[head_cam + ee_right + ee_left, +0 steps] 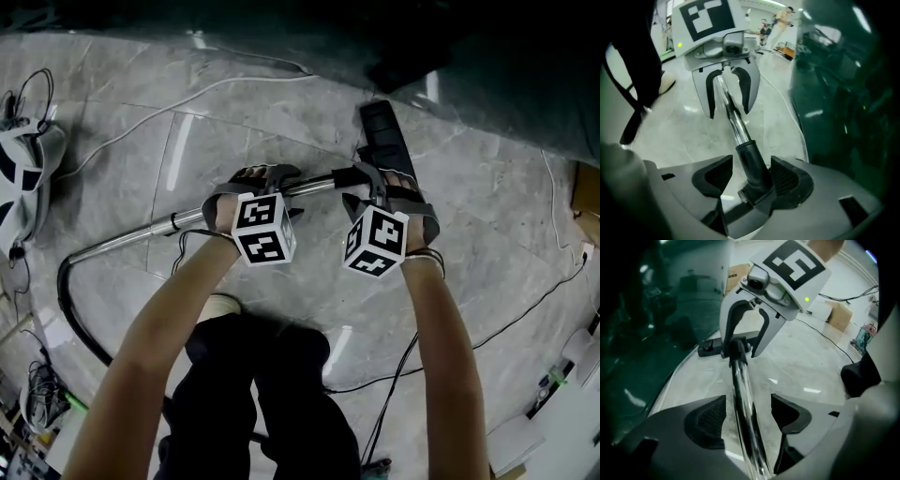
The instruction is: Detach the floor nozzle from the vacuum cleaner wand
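Note:
The chrome wand [141, 232] lies across the marble floor, joined at its right end to the black floor nozzle [386, 141]. My left gripper [272, 180] straddles the chrome tube [740, 394]; its jaws are open, with a gap between each pad and the tube. My right gripper [375, 183] stands over the nozzle's black neck [752, 164], which sits between the open jaws with narrow gaps on both sides. In the left gripper view the right gripper [745, 336] shows further along the wand, in front of the nozzle [708, 348].
A black hose [75, 309] curves from the wand's left end. A white cable [187, 98] and a black cable [506, 323] lie on the floor. Dark green sheeting [487, 66] borders the far side. The person's legs [253, 394] stand close below. Cardboard boxes [839, 315] sit further off.

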Tool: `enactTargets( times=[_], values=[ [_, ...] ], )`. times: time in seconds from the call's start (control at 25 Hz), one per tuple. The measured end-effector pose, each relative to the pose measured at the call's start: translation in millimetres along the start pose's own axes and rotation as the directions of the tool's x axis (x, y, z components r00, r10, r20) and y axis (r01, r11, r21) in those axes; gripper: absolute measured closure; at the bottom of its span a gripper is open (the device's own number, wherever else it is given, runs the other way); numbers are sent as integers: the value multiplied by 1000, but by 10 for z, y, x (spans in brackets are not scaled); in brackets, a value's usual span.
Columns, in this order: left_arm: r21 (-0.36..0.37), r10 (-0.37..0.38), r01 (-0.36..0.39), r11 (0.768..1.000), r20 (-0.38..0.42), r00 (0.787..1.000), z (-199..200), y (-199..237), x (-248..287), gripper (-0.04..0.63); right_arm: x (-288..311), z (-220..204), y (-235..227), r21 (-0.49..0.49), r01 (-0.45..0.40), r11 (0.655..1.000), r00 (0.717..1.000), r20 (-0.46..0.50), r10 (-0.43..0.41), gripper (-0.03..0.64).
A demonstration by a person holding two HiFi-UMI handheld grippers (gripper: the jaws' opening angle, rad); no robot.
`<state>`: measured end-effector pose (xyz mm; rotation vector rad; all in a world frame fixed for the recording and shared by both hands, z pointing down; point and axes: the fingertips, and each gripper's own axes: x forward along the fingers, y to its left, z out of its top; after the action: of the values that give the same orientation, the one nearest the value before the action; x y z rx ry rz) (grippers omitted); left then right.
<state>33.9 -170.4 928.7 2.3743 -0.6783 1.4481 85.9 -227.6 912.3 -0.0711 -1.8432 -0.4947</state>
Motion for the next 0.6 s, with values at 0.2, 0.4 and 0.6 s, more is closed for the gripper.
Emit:
enactTargets(
  times=[0.2, 0.4, 0.6],
  values=[
    [-16, 12, -13, 1000, -46, 999, -215, -60, 190, 310, 330, 32, 106, -338, -9, 941, 993, -111, -30, 364],
    [-70, 69, -71, 995, -27, 997, -232, 21, 189, 399, 458, -82, 63, -400, -48, 915, 985, -171, -22, 396],
    [-78, 54, -57, 995, -40, 998, -196, -57, 55, 453, 258, -44, 100, -405, -59, 912, 988, -155, -4, 448]
  ],
)
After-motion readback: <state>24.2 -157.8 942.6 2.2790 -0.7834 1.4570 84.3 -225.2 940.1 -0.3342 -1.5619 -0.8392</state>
